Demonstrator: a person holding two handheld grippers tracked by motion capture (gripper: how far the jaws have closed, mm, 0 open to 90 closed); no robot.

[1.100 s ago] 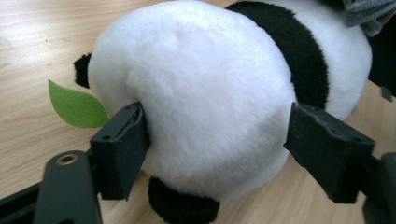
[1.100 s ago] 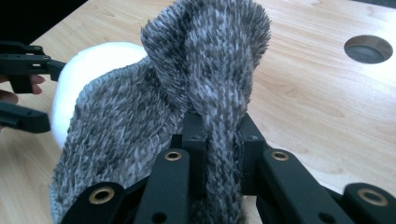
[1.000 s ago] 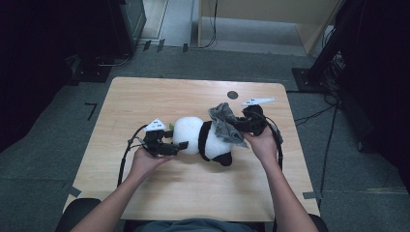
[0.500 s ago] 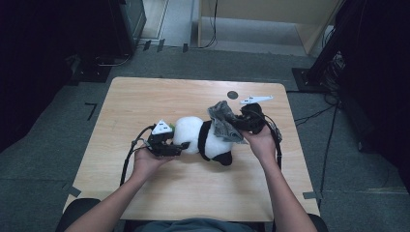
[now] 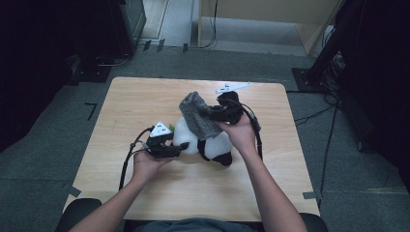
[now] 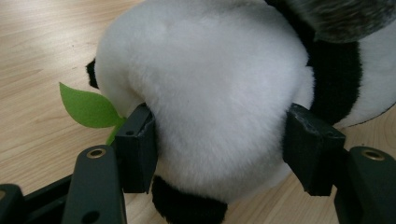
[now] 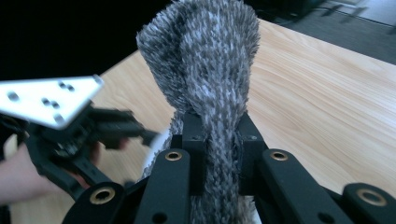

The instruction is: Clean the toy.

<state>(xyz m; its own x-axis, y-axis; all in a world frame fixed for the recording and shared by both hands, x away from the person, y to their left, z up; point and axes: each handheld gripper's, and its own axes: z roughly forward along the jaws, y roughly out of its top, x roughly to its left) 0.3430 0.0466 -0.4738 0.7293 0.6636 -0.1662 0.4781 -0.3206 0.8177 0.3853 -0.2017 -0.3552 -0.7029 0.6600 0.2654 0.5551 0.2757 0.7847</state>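
The right hand-held gripper (image 5: 216,115), pinching the grey knit cloth (image 5: 197,115), has lifted it higher, toward 12 o'clock above the plush panda (image 5: 203,142). The left hand-held gripper (image 5: 170,147) stays clamped around the panda's white body at the surface's (image 5: 145,101) centre, probably steadying it for dressing.

A black-and-white plush panda (image 5: 208,142) lies on its side near the centre of the wooden counter (image 5: 145,96), a green felt leaf (image 6: 86,106) at its 9 o'clock side. A fuzzy grey knitted cloth (image 5: 198,115) drapes over its upper body, lifted toward 12 o'clock.
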